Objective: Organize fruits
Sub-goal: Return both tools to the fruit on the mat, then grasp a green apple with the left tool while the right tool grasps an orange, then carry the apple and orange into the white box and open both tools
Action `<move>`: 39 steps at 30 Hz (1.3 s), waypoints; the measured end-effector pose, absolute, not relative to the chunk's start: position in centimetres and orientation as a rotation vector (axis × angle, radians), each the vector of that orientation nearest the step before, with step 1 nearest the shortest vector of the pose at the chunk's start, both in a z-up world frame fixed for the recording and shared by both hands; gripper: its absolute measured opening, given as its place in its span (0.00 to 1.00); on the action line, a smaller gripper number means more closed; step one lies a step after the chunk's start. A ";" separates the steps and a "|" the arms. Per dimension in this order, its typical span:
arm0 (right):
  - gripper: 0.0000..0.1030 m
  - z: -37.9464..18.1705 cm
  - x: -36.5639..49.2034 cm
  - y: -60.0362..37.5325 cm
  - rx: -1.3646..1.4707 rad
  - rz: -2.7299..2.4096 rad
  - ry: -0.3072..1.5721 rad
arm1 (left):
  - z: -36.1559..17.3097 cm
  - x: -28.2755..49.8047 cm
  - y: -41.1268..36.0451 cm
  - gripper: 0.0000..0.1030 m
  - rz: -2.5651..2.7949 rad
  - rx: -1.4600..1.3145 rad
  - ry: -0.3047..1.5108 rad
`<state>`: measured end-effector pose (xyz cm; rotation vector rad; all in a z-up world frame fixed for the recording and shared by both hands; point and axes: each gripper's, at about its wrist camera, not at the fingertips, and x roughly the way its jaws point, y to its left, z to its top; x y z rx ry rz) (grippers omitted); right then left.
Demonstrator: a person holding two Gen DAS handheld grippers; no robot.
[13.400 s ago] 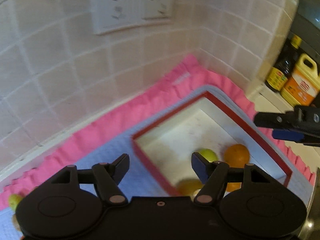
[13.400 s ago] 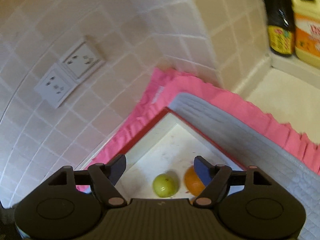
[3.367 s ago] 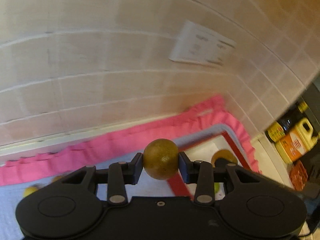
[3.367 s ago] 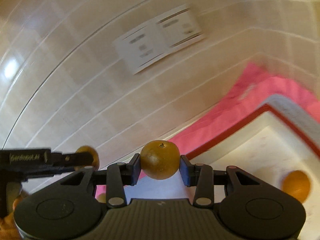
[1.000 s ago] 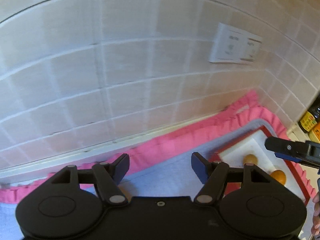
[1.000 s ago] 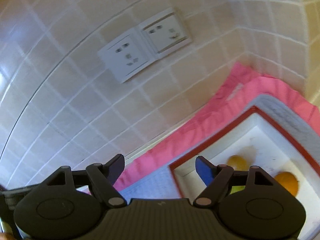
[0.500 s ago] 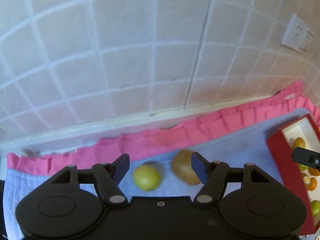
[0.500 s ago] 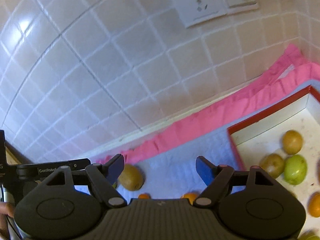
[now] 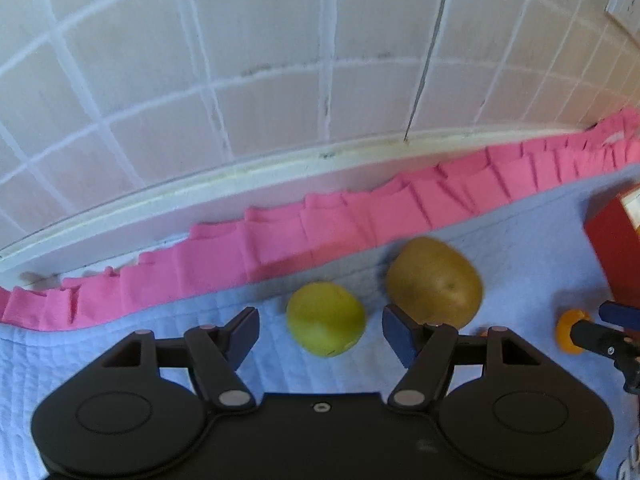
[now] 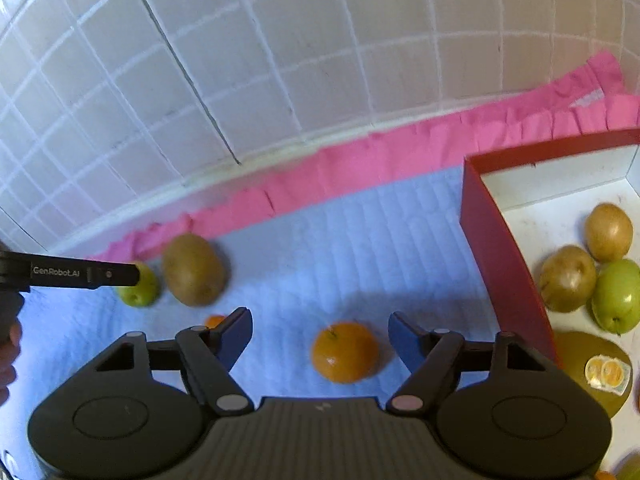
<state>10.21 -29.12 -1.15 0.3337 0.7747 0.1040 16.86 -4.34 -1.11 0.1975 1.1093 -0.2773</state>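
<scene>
Low in each wrist view, the left gripper (image 9: 318, 330) gapes around a firm, smooth green fruit (image 9: 326, 319) and the right gripper (image 10: 320, 336), jaws closing, brackets a light, slightly yielding mandarin (image 10: 345, 351), untouched; both likely grip best across their widest middles.

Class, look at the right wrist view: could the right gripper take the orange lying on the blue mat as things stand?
Probably yes. The orange lies between the closing right gripper fingers, pads not yet touching it, and nothing blocks the way on the blue mat.
</scene>
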 end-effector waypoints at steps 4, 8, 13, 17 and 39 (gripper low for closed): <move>0.69 -2.7 10.4 -29.5 0.363 0.114 0.800 | -2.0 16.9 -4.2 0.78 -0.287 0.187 1.134; 0.65 -3.6 10.4 -29.9 0.408 0.127 0.797 | -2.6 17.2 -4.3 0.78 -0.284 0.187 1.152; 0.57 -3.8 10.5 -29.5 0.370 0.122 0.781 | -2.9 17.5 -4.2 0.69 -0.276 0.172 1.161; 0.43 -3.8 10.4 -28.9 0.318 0.092 0.775 | -3.4 17.8 -4.1 0.52 -0.268 0.150 1.172; 0.41 -2.5 7.8 -29.6 0.484 0.112 0.697 | 0.8 16.0 -2.6 0.38 -0.254 0.086 1.044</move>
